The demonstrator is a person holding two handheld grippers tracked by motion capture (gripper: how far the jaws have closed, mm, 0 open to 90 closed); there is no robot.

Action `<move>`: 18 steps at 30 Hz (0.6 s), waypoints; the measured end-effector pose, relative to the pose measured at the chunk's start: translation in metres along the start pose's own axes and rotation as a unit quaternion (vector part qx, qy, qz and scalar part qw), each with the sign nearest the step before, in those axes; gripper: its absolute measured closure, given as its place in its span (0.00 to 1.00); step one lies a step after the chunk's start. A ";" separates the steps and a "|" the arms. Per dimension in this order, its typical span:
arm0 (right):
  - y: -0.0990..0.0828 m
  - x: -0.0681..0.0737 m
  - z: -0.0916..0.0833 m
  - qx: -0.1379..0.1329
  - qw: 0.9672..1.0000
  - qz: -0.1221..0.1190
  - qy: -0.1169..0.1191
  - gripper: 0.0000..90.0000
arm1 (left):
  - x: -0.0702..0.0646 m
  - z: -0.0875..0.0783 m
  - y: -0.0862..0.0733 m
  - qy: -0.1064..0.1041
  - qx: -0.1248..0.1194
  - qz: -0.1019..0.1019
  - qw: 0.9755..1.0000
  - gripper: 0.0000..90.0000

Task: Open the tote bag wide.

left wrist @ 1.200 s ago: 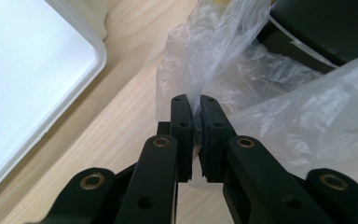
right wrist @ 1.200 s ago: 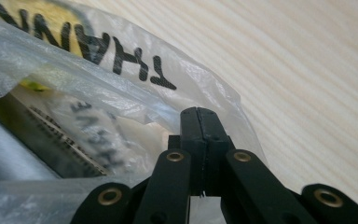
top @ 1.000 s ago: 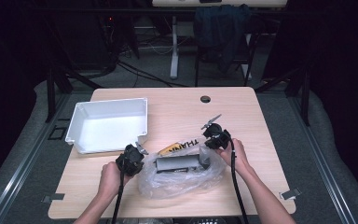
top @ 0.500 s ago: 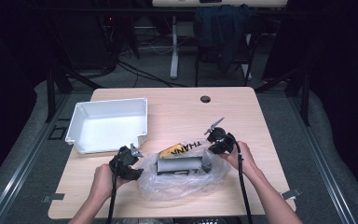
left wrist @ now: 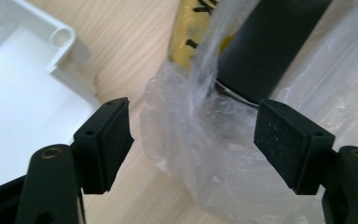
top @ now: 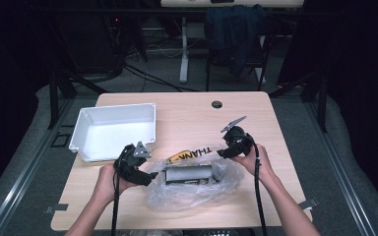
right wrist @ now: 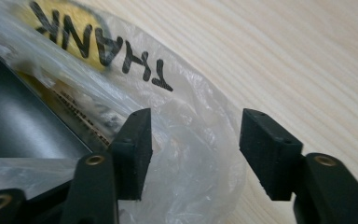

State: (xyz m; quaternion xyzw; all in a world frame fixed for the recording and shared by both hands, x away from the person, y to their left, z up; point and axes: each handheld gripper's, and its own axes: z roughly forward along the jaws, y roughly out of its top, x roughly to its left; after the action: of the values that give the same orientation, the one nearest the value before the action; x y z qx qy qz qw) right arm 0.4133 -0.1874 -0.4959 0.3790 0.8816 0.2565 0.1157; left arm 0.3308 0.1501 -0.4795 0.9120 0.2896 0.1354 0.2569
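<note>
A clear plastic bag (top: 197, 184) with yellow "THANK" print lies on the wooden table (top: 187, 118), and a dark box (top: 187, 173) sits inside it. My left gripper (top: 150, 179) hovers at the bag's left end. Its jaws have just been opening; the bag's crumpled edge (left wrist: 191, 140) lies loose between the pads, untouched. My right gripper (top: 221, 154) is at the bag's upper right edge. Its jaws have also just been opening, with bag film (right wrist: 191, 154) slack between them. The box (left wrist: 270, 46) shows dark through the film in both gripper views (right wrist: 18, 126).
A white plastic tray (top: 115, 130) stands at the table's left, close to my left gripper, its corner (left wrist: 65, 46) near the left jaw. A small dark cable hole (top: 217, 104) sits at the table's far middle. Dark chairs and desk legs stand beyond the table.
Both grippers let go of the bag and rose a little. The bag has settled flatter on the table around the box.
</note>
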 end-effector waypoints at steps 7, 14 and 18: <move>-0.001 -0.006 -0.026 -0.029 0.999 0.007 0.015 0.33 | -0.004 0.001 0.011 -0.035 -0.010 0.039 0.999 0.24; -0.016 0.001 -0.042 -0.018 1.000 0.001 0.022 0.19 | -0.007 0.012 0.021 -0.060 -0.004 0.080 0.995 0.20; -0.028 0.005 -0.042 -0.012 1.000 -0.006 0.024 0.16 | -0.006 0.017 0.024 -0.071 0.002 0.086 0.994 0.19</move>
State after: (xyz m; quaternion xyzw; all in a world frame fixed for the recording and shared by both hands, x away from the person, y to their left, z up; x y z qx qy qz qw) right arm 0.3759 -0.2158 -0.4757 0.3661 0.8833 0.2748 0.1009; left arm 0.3438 0.1229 -0.4813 0.9415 0.1916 0.0914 0.2619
